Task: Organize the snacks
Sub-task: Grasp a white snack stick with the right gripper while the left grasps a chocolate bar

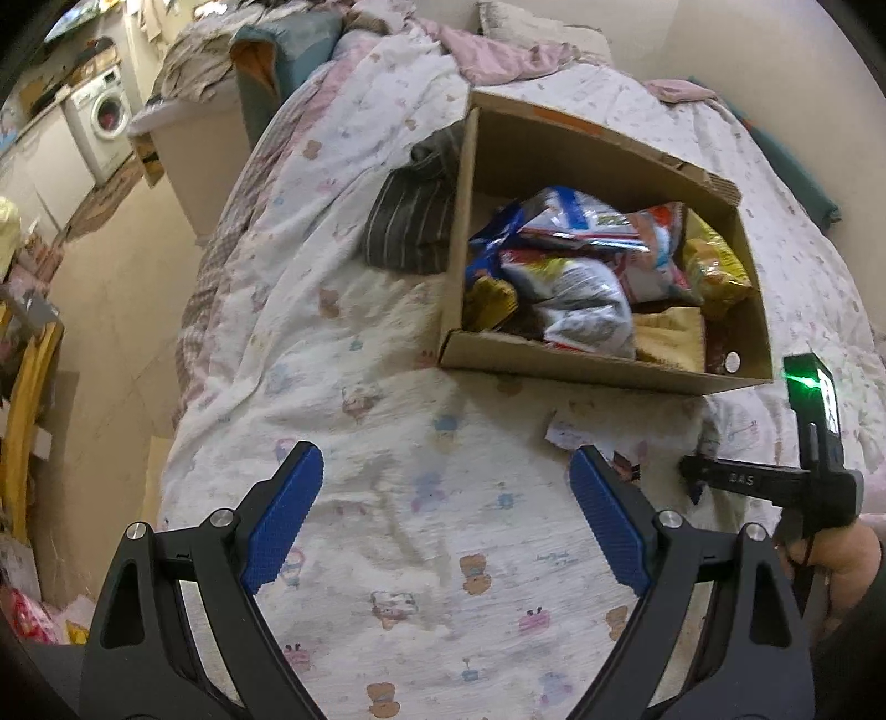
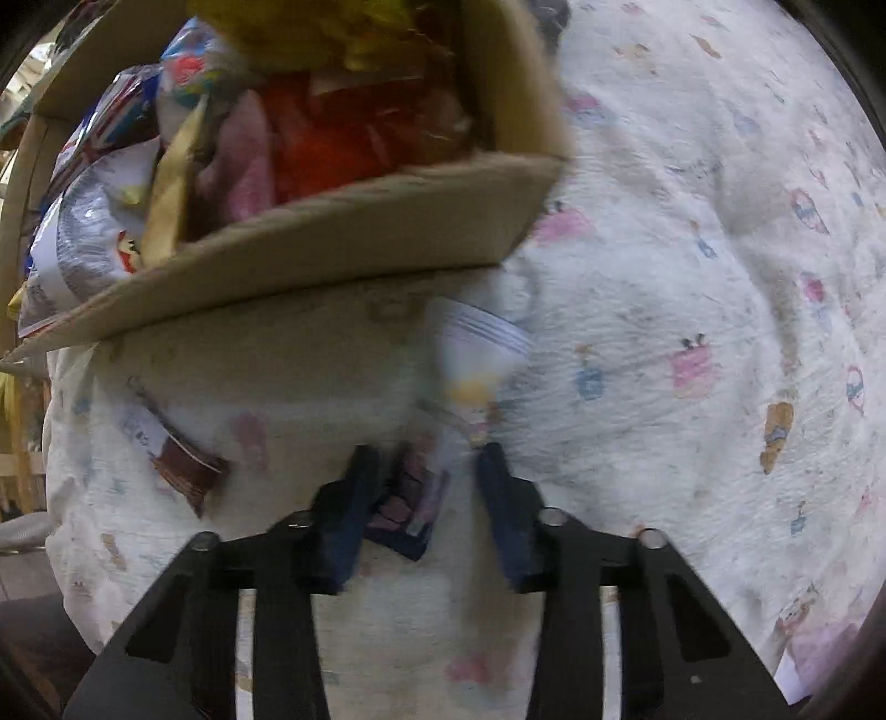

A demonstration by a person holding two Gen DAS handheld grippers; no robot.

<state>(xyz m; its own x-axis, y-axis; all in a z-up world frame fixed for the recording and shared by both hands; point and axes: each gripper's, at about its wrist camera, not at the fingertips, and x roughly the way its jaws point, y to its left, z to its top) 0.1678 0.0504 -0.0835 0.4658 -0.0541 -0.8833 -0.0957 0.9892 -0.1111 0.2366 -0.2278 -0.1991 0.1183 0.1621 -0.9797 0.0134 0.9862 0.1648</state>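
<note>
An open cardboard box (image 1: 581, 365) sits on a bed with a cartoon-print quilt (image 1: 387, 498), filled with several snack bags, a silver one (image 1: 587, 299) on top. My left gripper (image 1: 443, 451) hangs open over bare quilt in front of the box, holding nothing. In the right wrist view the box (image 2: 343, 243) is just ahead. My right gripper (image 2: 427, 450) points down at the quilt with a small dark snack packet (image 2: 407, 504) between its narrowed fingers; a gap shows at the right pad, though the picture is blurred. A brown-and-white packet (image 2: 177, 454) lies to its left and a white packet (image 2: 482, 343) ahead.
A dark striped cloth (image 1: 410, 221) lies left of the box. Pillows and crumpled bedding (image 1: 498, 44) fill the far end. The bed drops off at its left edge to the floor (image 1: 122, 310), with a washing machine (image 1: 102, 122) beyond. A hand (image 1: 847, 554) holds the right gripper's handle.
</note>
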